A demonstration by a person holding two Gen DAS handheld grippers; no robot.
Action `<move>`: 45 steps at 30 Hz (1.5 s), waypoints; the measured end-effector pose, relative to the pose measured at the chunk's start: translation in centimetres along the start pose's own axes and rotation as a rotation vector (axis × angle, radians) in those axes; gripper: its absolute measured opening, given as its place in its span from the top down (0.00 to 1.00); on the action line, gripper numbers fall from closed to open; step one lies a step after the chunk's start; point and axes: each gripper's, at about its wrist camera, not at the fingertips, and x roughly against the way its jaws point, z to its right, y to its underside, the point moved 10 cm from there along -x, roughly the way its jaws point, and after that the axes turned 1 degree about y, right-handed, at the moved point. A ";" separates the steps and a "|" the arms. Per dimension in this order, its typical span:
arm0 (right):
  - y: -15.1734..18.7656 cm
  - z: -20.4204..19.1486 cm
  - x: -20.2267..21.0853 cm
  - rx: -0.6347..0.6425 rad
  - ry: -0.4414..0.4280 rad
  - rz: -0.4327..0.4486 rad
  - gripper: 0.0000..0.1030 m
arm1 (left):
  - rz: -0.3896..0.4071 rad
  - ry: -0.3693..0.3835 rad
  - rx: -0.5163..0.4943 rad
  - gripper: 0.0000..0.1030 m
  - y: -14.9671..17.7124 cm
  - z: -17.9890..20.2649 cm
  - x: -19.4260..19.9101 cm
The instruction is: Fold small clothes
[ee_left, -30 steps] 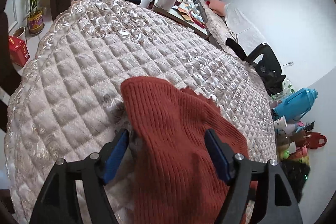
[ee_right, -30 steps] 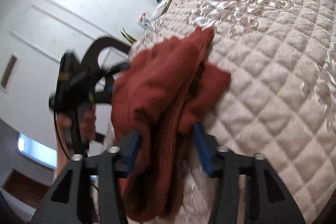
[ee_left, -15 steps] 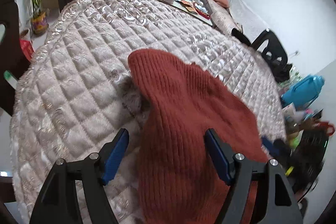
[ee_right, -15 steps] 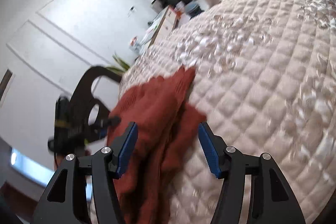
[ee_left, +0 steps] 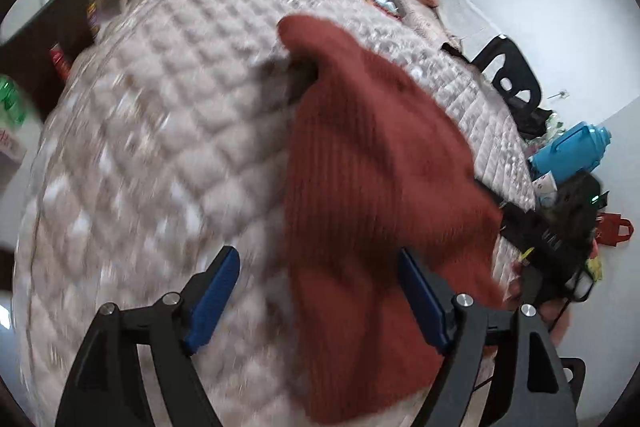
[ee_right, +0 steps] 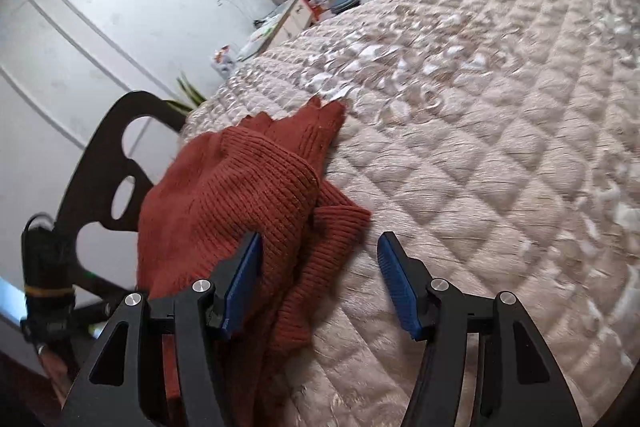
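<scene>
The rust-red knit sweater (ee_right: 240, 195) lies bunched in a loose, uneven heap near the edge of the quilted desk cover (ee_right: 500, 147), in front of a dark wooden chair (ee_right: 104, 163). One cuff or corner (ee_right: 320, 119) points out toward the middle of the desk. Both tools stand wide apart and hold nothing: the right hand-held gripper (ee_right: 320, 279) has its left blue pad just beside a fold of knit, and the left hand-held gripper (ee_left: 320, 299) frames the garment from the other side, its view smeared by motion.

The likely risks, as I judge them:
- Closing now on the thick heap would pinch 2 or more layers at once, so a fold would drag the whole bundle.
- The sweater sits close to the desk edge; a pull toward the chair could slide it off.
- The loose ribbed knit may stretch or snag on the pad ridges.
</scene>
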 end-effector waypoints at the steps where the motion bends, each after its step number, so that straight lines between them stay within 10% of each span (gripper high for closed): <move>1: 0.2 -0.1 0.7 -0.003 0.004 0.005 0.42 | -0.008 0.004 0.000 0.20 0.7 -0.1 0.1; 9: 3.6 -2.3 4.6 0.012 -0.071 0.017 0.42 | -0.049 0.101 -0.004 0.22 5.1 0.9 1.0; 15: 5.2 -4.1 5.2 0.022 -0.091 0.009 0.42 | -0.022 0.038 -0.063 0.83 5.7 1.3 1.4; 22: 7.0 -4.9 7.0 0.032 -0.099 0.031 0.42 | 0.054 0.005 -0.079 0.84 5.9 0.4 3.8; 25: 7.7 -5.1 7.6 0.058 -0.059 0.048 0.42 | 0.059 -0.048 -0.098 0.72 6.5 -0.3 3.5; 29: 8.9 -6.2 8.5 0.124 -0.013 0.076 0.42 | 0.141 -0.089 -0.135 0.20 7.0 0.2 4.7; 45: 18.1 -7.5 6.9 0.417 0.251 0.018 0.42 | 0.267 -0.378 -0.281 0.16 14.2 1.1 4.4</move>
